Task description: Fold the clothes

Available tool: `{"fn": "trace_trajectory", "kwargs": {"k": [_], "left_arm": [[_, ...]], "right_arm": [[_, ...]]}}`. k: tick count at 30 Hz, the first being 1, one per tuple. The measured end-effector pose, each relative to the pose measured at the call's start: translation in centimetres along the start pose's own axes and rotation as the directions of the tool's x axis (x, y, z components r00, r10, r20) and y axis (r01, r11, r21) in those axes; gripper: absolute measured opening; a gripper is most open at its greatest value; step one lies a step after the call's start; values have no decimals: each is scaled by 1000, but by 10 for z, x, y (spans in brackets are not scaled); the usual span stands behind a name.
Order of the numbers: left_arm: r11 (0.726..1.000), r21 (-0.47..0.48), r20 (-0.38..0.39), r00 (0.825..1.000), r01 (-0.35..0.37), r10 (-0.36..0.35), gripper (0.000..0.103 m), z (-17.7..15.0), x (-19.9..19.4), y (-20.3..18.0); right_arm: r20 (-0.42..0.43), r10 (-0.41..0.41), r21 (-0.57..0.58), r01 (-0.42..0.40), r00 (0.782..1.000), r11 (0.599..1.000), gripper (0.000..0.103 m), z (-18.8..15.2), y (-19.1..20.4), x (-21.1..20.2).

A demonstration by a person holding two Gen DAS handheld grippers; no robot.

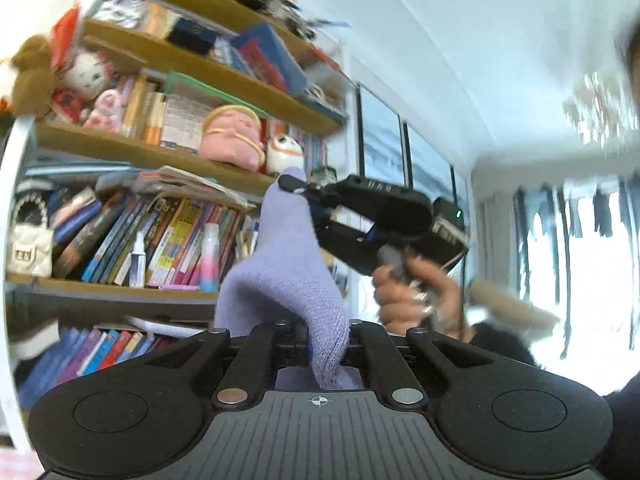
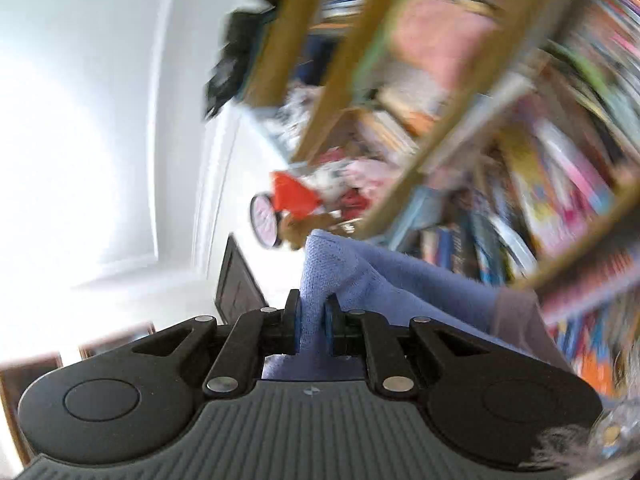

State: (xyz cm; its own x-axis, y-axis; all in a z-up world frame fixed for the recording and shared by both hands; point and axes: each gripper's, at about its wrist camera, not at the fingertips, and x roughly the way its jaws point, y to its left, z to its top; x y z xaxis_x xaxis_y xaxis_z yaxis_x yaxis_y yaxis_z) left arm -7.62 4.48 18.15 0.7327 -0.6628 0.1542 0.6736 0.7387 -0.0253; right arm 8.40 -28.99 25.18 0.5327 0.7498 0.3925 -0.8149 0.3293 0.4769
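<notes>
Bookshelf blurred — both grippers pinch lilac cloth

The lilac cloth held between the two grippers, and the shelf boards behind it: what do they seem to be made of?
The lilac cloth looks like a soft knitted or terry fabric, matte: a fine looped texture shows and it drapes in folds. Both the left gripper and the right gripper are shut on it. The shelf boards look like wood or wood laminate, a smooth tan; blur leaves it open.
</notes>
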Motion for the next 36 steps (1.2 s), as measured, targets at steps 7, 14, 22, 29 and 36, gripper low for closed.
{"fn": "trace_trajectory", "kwargs": {"k": [7,14,22,29,36], "left_arm": [[936,-239,-359,919,-257,161,5,-83,-30,84],[848,-70,-586,710,-525,391,9,-146,-72,120],[775,73,-497,651,-627,574,32,-113,-100,114],[787,131,-409,691,-603,597,36,-80,-94,92],[906,211,-483,767,-367,423,36,-98,-1,51]], "right_arm": [[-280,-174,-21,175,944,984,10,-107,-56,80],[-627,-288,-37,342,724,939,10,-271,-134,167],[-683,-349,-193,302,642,934,18,-325,-126,219],[-636,-387,-313,236,667,920,46,-256,-101,132],[-511,-608,-439,424,608,793,63,-184,-128,9]]}}
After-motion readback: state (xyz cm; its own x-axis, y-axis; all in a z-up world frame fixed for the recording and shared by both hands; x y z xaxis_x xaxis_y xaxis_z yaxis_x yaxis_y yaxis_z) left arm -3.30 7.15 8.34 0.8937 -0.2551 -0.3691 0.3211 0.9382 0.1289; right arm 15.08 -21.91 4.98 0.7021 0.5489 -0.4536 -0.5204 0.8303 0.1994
